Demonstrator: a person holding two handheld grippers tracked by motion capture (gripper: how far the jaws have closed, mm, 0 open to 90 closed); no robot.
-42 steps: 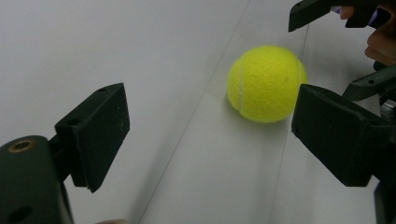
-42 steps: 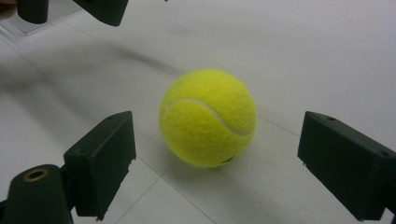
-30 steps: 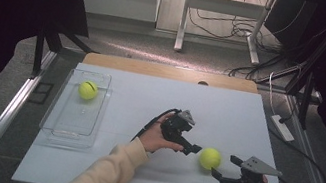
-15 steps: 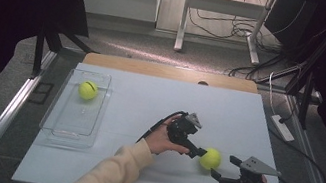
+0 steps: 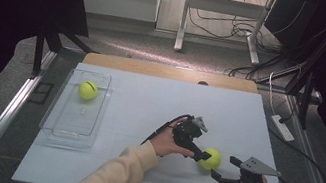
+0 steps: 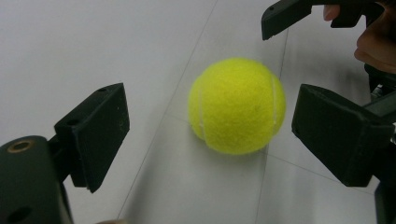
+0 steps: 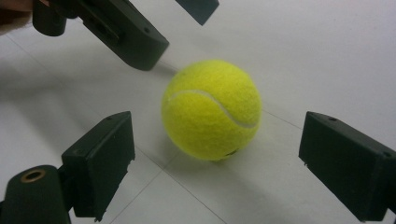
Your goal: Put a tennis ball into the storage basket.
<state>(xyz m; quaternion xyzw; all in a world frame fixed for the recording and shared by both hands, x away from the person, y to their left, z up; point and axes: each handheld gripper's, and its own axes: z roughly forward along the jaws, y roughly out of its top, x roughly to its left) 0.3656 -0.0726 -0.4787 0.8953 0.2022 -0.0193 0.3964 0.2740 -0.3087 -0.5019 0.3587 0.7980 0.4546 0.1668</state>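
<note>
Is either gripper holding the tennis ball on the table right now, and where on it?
Nothing is held. The tennis ball rests on the table between the open left gripper and right gripper, untouched.

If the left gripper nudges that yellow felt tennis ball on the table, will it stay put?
Probably not: the round yellow felt tennis ball rests free on the smooth white table, so it would likely roll. Its fuzzy felt should grip well between the open left gripper.

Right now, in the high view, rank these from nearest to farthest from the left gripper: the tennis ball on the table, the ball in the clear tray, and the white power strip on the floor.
From the left gripper:
1. Tennis ball on the table, right at its jaws.
2. White power strip, on the floor off the table's right edge.
3. Ball in the clear tray, far left.
</note>
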